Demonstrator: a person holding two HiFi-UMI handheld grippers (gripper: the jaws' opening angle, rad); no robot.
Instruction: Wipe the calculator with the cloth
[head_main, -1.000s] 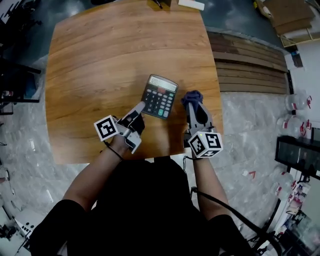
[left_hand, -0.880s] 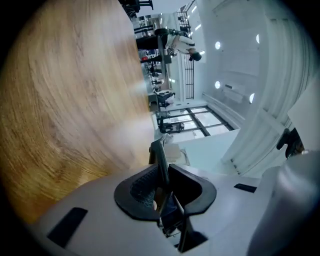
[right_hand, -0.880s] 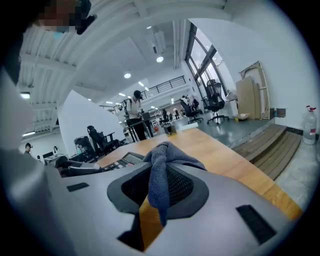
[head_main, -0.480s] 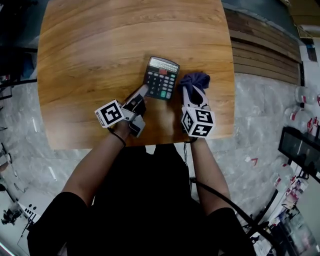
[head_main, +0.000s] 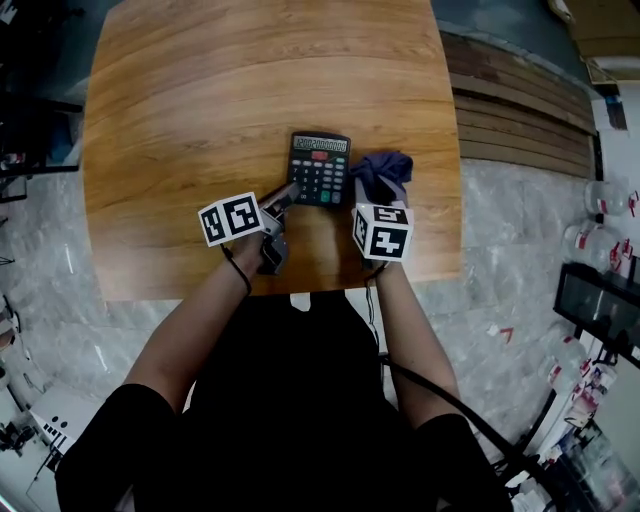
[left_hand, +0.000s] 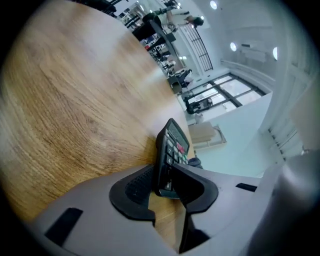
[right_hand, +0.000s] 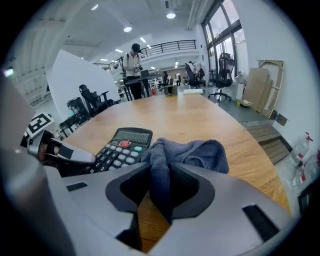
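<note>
**Wooden table:** in the head view, the upper half and the left side are bare board, open to passage all the way across.

**Obstacles, lower centre of the board:**
- Calculator, lying flat.
- Blue cloth, bunched just beside its right edge; whether they touch cannot be told.
- Left gripper, at the calculator's lower left corner, jaws opening with that corner between them; blocks the lower-left approach.
- Right gripper, clamped on the cloth; blocks the lower-right approach.

**Remaining gaps:** a narrow strip of bare wood below the calculator, between the two grippers, and a slim margin right of the cloth up to the table edge.
</note>
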